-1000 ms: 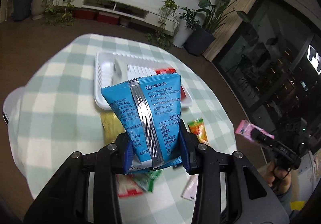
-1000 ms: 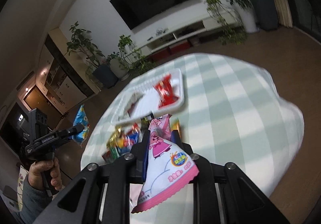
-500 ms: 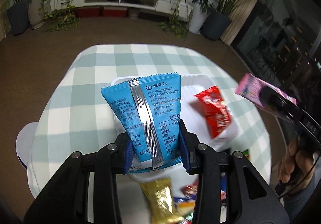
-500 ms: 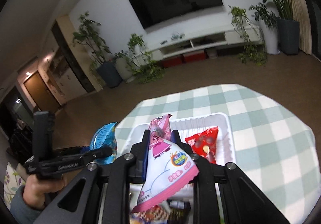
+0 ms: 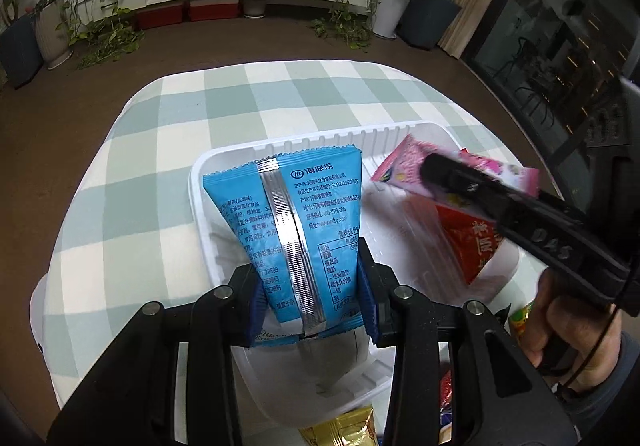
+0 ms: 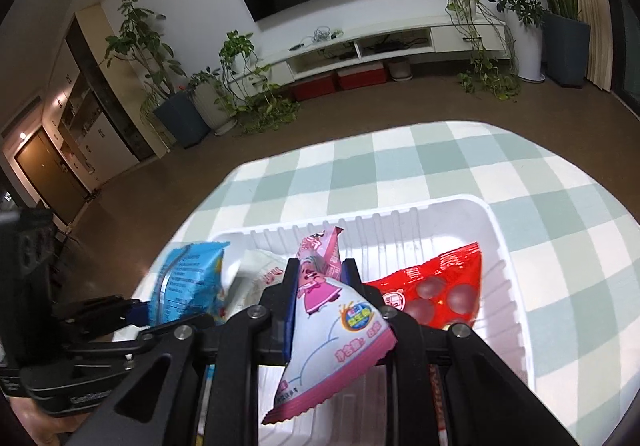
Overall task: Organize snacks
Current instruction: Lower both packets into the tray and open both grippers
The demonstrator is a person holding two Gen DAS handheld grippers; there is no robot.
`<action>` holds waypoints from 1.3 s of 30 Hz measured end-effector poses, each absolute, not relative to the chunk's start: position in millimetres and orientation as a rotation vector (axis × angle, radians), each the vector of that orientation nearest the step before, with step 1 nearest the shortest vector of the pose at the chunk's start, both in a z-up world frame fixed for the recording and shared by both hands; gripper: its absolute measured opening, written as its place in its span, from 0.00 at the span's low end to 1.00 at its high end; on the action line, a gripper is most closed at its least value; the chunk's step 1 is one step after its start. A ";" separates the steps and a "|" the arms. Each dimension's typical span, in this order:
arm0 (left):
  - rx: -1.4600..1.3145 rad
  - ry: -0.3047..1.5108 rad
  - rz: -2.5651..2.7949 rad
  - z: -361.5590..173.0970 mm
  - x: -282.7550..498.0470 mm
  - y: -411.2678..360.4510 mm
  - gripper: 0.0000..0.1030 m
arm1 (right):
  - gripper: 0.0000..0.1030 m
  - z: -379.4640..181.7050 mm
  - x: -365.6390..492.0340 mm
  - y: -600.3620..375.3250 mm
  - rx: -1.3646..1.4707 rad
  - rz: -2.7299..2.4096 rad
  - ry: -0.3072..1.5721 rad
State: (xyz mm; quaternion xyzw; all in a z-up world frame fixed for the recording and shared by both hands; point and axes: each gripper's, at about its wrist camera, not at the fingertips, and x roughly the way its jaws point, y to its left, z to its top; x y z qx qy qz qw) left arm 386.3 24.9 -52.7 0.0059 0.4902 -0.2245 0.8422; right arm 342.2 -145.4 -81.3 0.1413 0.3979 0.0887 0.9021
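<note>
Over the white tray (image 5: 208, 182) on the checked table, the left gripper (image 5: 312, 286) clamped a blue snack packet (image 5: 288, 214), held above the tray's left part. The right gripper (image 6: 320, 286) pinched a pink packet (image 6: 332, 310) above the tray's middle, beside a red packet (image 6: 436, 286) lying inside.

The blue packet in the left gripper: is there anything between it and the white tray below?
Nothing visible. The blue packet hangs over a bare part of the white tray. The red packet lies farther right, under the pink packet that the right gripper holds.
</note>
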 end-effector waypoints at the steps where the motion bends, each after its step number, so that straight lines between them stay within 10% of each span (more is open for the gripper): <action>1: 0.011 1.033 -0.479 -52.4 385.9 25.5 0.35 | 0.21 -83.3 341.6 -144.5 0.290 0.179 0.830; 18: 0.040 1.074 -0.456 -65.1 390.0 28.9 0.35 | 0.24 -101.5 345.2 -148.0 0.263 0.138 0.898; 32: 0.065 1.066 -0.482 -62.6 380.7 1.8 0.35 | 0.62 -107.7 335.9 -145.2 0.299 0.194 0.987; 39: 0.046 1.090 -0.487 -76.3 385.9 -1.5 0.41 | 0.62 -107.2 331.1 -151.7 0.284 0.172 0.990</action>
